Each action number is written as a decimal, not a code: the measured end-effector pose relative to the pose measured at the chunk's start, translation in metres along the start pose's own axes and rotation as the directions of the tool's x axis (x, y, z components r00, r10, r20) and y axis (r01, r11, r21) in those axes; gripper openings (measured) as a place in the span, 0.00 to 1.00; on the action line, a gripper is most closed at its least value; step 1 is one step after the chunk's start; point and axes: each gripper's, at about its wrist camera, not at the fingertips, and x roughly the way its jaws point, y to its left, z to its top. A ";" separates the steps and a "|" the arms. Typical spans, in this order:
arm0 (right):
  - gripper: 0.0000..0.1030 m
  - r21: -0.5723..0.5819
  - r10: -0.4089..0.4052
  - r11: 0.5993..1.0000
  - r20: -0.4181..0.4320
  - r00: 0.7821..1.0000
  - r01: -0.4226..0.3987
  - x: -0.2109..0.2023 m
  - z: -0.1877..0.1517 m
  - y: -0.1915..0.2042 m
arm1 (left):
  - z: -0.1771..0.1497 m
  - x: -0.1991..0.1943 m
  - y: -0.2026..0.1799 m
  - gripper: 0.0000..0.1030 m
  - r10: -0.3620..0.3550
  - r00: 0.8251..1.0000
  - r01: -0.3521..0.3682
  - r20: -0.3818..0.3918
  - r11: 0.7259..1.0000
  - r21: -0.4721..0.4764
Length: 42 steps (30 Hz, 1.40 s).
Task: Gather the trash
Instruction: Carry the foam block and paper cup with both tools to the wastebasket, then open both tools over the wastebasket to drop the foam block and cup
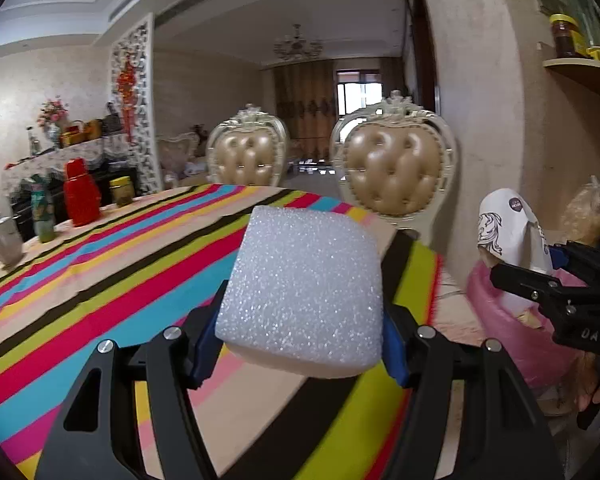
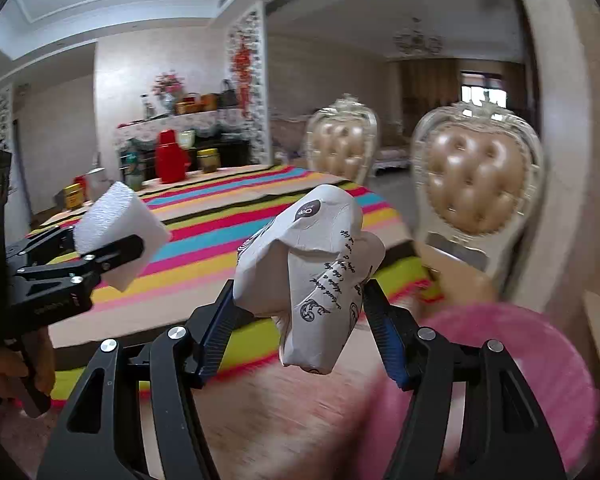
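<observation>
Above the striped table point(image 1: 100, 280), whose near right corner has a pink bin point(image 2: 520, 360) beside it (blurred), the left gripper point(image 1: 300, 344) pinches a white foam block point(image 1: 304, 292) between its fingers, and the right gripper point(image 2: 300, 320) pinches a crumpled printed paper wrapper point(image 2: 312, 264) left of the bin.

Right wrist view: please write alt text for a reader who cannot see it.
The right gripper holds a crumpled white printed paper bag in the air, with a blurred pink bin low at right. At left, the left gripper clamps a white foam block. Behind them are a striped tablecloth and two tufted chairs.
</observation>
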 end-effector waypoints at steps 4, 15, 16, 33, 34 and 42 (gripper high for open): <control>0.59 0.014 -0.084 0.996 -0.009 0.996 0.084 -0.016 -0.008 -0.027 | 0.005 0.011 -0.026 0.62 -0.080 0.997 0.080 -0.007 0.996 0.024; 0.59 0.102 -0.282 0.953 -0.036 0.959 0.284 -0.057 -0.030 -0.106 | 0.015 0.046 -0.124 0.62 -0.306 0.951 0.309 -0.045 0.947 0.088; 0.59 0.106 -0.288 0.951 -0.039 0.957 0.291 -0.060 -0.032 -0.111 | 0.016 0.050 -0.134 0.62 -0.325 0.944 0.329 -0.051 0.940 0.096; 0.61 0.168 -0.260 0.946 -0.111 0.959 0.276 -0.044 -0.048 -0.161 | 0.016 0.090 -0.201 0.62 -0.474 0.873 0.486 -0.117 0.866 0.119; 0.61 0.169 -0.258 0.947 -0.111 0.960 0.274 -0.043 -0.047 -0.163 | 0.017 0.093 -0.203 0.64 -0.482 0.868 0.494 -0.117 0.861 0.117; 0.75 0.194 -0.239 0.948 -0.093 0.967 0.253 -0.034 -0.038 -0.179 | 0.021 0.101 -0.181 0.93 -0.459 0.883 0.465 -0.100 0.884 0.053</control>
